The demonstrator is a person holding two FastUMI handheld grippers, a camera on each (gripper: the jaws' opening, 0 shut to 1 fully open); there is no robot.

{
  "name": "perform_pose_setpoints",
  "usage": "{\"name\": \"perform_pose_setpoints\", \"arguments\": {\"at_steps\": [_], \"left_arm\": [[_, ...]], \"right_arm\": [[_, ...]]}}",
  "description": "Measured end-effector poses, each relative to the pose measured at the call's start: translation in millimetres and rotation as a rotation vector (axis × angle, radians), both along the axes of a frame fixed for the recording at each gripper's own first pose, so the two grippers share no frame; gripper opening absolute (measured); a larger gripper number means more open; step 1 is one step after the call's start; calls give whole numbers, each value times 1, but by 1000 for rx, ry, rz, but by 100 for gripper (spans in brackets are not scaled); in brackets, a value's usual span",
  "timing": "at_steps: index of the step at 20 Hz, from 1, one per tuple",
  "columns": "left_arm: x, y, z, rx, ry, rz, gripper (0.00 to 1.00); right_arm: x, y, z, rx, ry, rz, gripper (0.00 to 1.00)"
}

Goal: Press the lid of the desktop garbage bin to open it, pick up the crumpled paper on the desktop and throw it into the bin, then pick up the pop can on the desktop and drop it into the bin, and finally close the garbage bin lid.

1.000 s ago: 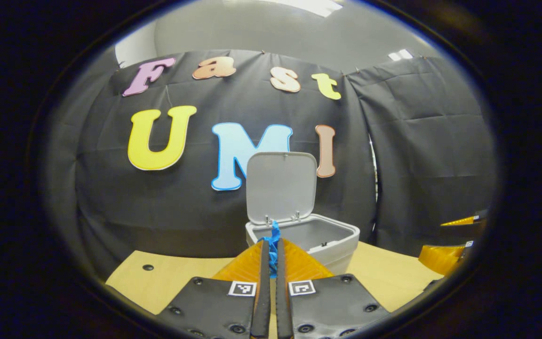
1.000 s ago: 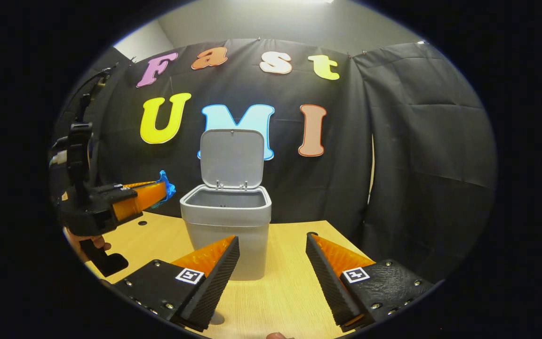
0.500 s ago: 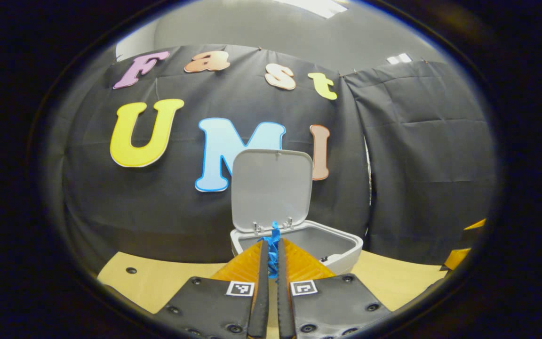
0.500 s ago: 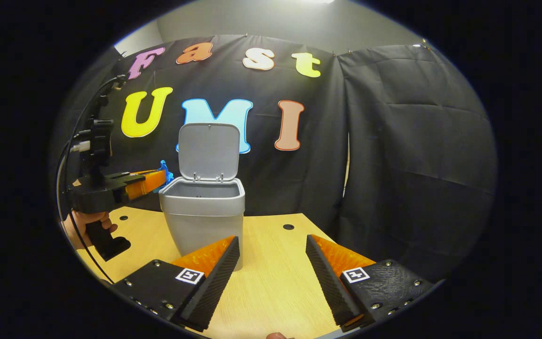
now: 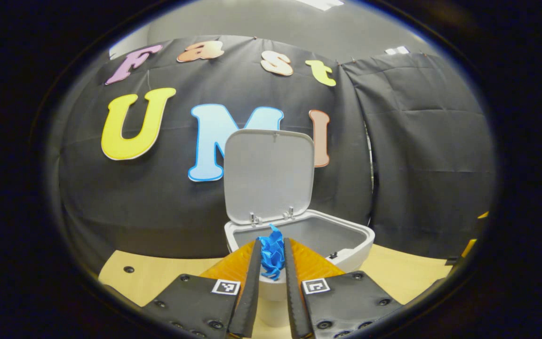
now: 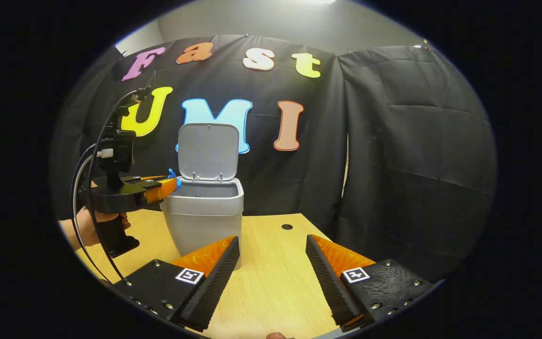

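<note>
My left tool (image 5: 271, 256) is clenched on the blue crumpled paper (image 5: 271, 252), both fingers pressing it, and holds it right at the near rim of the grey garbage bin (image 5: 351, 238). In the right gripper view that tool (image 6: 170, 184) sits at the bin's (image 6: 203, 212) left rim, a hand (image 6: 87, 221) on its handle. My right tool (image 6: 271, 259) hangs released over the wooden worktop (image 6: 275, 282), jaws wide apart, holding nothing. Behind, the bin's lid (image 5: 269, 174) stands upright.

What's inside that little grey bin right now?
The bin stands open; only bare grey inner walls show. Its bottom is hidden by the rim. The blue crumpled paper sits between the left gripper's fingers.
</note>
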State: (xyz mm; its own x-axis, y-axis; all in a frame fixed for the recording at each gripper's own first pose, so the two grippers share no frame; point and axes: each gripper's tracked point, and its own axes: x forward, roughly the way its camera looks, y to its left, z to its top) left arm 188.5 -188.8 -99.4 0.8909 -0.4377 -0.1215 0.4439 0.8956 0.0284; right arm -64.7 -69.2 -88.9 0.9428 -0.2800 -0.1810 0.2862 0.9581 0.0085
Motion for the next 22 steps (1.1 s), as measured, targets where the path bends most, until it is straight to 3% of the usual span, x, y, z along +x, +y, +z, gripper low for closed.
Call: {"name": "perform_pose_setpoints", "arguments": {"at_steps": [1,2,6,11,22], "left_arm": [[1,-2,-2,2,7,-6,34],[2,-2,-3,3,11,-6,39],[1,-3,-4,-16,13,-12,80],[-5,4,1,-37,11,7,94],[-46,63,29,-54,-41,111,96]], "right_arm": [[0,1,-1,-3,1,3,92],[1,2,-1,-6,1,5,92],[4,6,-2,-13,6,20,92],[9,15,-3,-5,4,52,92],[21,93,-29,54,72,333,92]]}}
